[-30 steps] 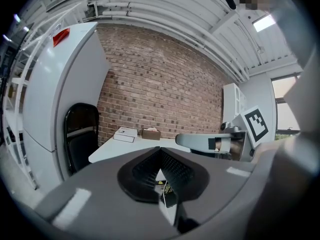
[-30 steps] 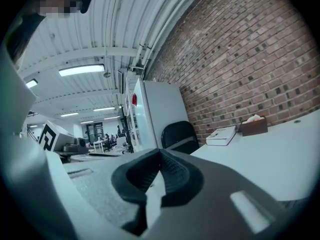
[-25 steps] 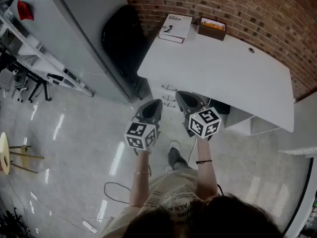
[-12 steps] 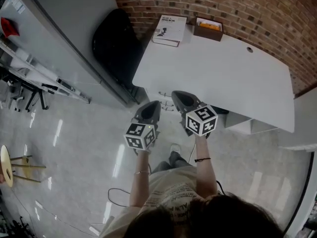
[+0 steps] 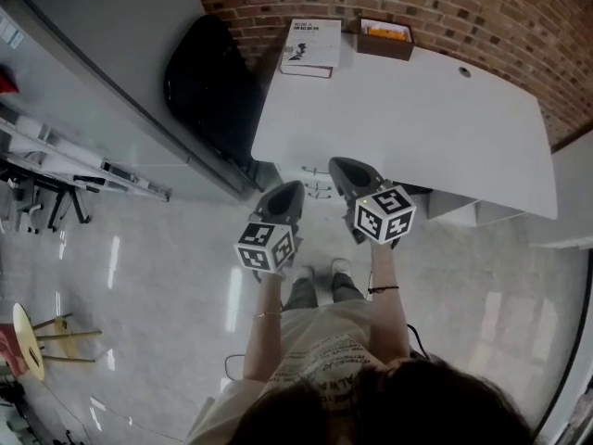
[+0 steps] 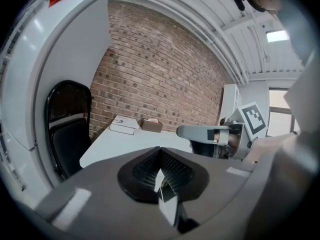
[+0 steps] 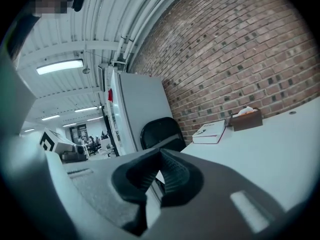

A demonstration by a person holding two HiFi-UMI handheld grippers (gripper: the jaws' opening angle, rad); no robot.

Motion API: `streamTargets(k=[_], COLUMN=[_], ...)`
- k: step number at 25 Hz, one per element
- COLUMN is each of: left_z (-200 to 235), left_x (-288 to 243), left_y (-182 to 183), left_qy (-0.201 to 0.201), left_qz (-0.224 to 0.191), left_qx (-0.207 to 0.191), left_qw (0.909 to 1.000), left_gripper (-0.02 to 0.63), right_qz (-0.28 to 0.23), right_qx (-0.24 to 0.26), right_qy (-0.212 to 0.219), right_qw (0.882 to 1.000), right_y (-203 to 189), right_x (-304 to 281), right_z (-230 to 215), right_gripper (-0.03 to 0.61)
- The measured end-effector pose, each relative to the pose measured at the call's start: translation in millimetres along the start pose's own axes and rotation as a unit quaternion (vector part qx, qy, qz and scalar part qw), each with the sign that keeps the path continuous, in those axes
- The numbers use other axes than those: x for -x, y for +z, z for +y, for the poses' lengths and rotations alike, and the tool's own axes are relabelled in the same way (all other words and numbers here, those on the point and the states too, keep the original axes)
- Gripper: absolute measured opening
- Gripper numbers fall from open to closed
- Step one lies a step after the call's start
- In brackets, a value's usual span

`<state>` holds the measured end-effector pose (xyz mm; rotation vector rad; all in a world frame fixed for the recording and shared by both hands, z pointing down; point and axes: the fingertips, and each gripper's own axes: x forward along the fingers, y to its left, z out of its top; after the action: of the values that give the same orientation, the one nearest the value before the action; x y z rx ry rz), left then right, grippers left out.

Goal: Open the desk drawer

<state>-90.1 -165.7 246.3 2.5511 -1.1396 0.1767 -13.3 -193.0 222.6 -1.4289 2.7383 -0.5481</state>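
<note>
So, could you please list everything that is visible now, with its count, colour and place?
desk: one, white, against the brick wall
book: one, white, desk's far left corner
box: one, brown, right of the book
chair: one, black, left of the desk
drawer handles: a few, metal, under the desk's near edge
stool: one, pale, floor at far left
left gripper: one, grey, fingers shut, facing the drawers
right gripper: one, grey, fingers shut, at the desk edge

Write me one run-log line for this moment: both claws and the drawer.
left claw: shut, empty | right claw: shut, empty | desk drawer: closed, not gripped
</note>
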Motion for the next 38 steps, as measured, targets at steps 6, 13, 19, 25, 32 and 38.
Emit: streamTargets(k=[6, 13, 19, 25, 32, 38], left_z=[17, 20, 30, 45, 54, 55], left_x=[-4, -12, -19, -31, -48, -64], left_y=[-5, -27, -60, -98, -122, -152], left_qy=[-0.05, -0.099, -0.122, -0.108, -0.105, -0.112], left_qz=[0.031, 0.059, 0.076, 0.082, 0.08, 0.085], left_qx=[-0.009, -0.019, -0.022, 0.003, 0.004, -0.005], left_qw=[0.9982, 0.9932, 0.9894, 0.9907, 0.9912, 0.9901], left_gripper=[-0.002, -0.002, -0.002, -0.002, -0.002, -0.002], right_qz=[-0.016, -0.022, 0.007, 0.019, 0.019, -0.007], right_qx=[-0.026, -0.036, -0.022, -0.035, -0.073, -0.13], right_qy=[-0.054, -0.095, -0.098, -0.093, -0.081, -0.087], right_qw=[0.998, 0.995, 0.995, 0.995, 0.994, 0.988], right_y=[-13, -33, -74, -111, -148, -186], right_x=[-8, -7, -15, -26, -42, -49], right_z=[6, -4, -3, -14, -30, -55], right_gripper=[0.002, 0.002, 0.003, 0.002, 0.003, 0.003])
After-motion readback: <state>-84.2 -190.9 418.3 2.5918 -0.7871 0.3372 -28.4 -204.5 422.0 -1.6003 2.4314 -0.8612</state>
